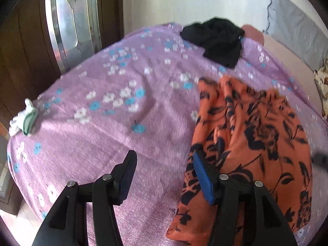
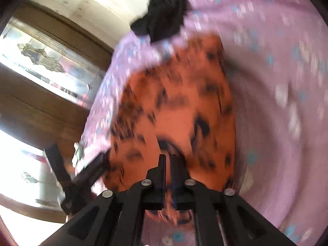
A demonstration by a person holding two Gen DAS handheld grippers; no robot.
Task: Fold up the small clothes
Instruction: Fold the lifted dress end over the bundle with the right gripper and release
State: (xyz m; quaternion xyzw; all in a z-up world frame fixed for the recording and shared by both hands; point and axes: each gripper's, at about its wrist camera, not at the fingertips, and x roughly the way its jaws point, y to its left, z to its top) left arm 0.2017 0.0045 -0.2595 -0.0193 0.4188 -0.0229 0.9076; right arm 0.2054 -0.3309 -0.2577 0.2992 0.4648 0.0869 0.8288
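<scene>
Orange fabric printed with black flowers (image 1: 252, 135) fills the lower right of my left wrist view, a small garment lying rumpled on the lilac fleece bedspread dotted with white and blue blossoms (image 1: 114, 123). My left gripper (image 1: 164, 176) hangs over the garment's left edge with its jaws about half open; the right finger with its blue pad (image 1: 203, 176) sits above the orange cloth, the left finger over bare bedspread, and nothing is pinched between them.

From my right wrist view, badly blurred, the same orange garment (image 2: 176, 102) runs up the centre of the frame. My right gripper (image 2: 168, 164) has its jaws drawn almost together at the lower centre, with orange cloth showing in the narrow slit and right behind the tips; I seem to have a fold of it nipped, though the blur keeps me from being sure how much.

A crumpled black piece of clothing (image 1: 217, 41) lies at the upper right of the left view, well apart from the orange one. A small white and green bundle (image 1: 22, 119) rests at the bedspread's left edge. A dark wooden cabinet with a mirrored panel (image 1: 67, 24) stands in the upper left.
</scene>
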